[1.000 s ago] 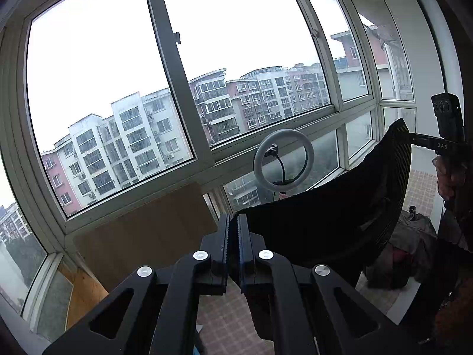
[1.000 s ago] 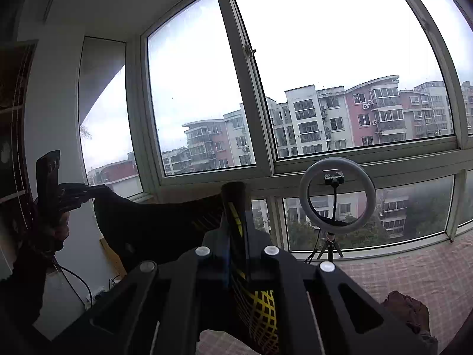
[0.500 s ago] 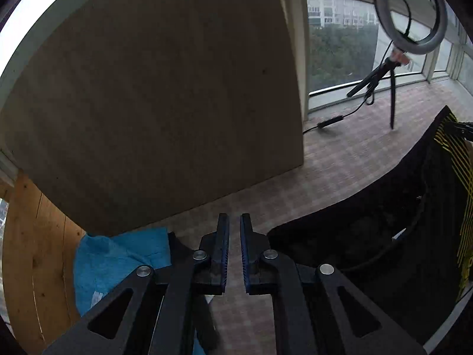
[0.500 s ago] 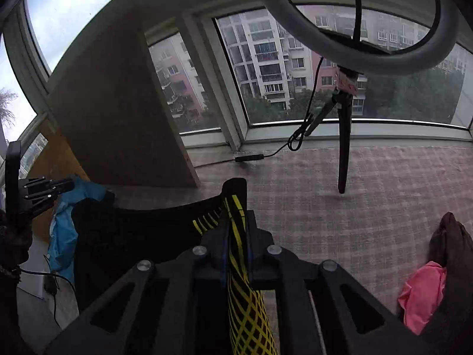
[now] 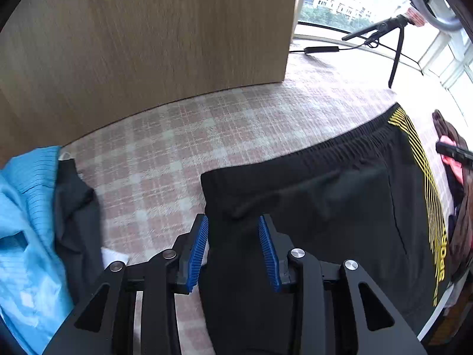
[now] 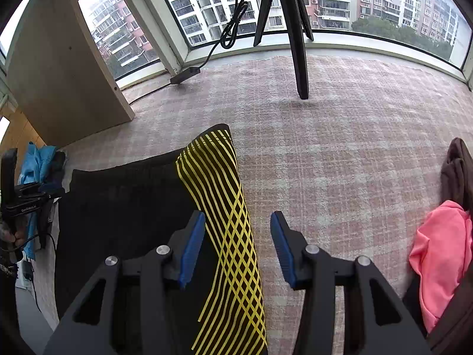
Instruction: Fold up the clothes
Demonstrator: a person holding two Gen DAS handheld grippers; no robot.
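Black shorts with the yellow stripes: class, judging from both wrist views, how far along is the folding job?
Done: the black shorts lie spread flat on the checked carpet, waistband away from the cameras. In hand: nothing; the left gripper and right gripper are both open above the fabric. Left: no fold shows yet, and the blue garment and pink garment lie crumpled at the sides.

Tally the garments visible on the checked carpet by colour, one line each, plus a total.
Black shorts with yellow stripes: 1
Light blue garment: 1
Dark grey garment beside the blue one: 1
Pink garment: 1
Brown garment: 1
Total: 5
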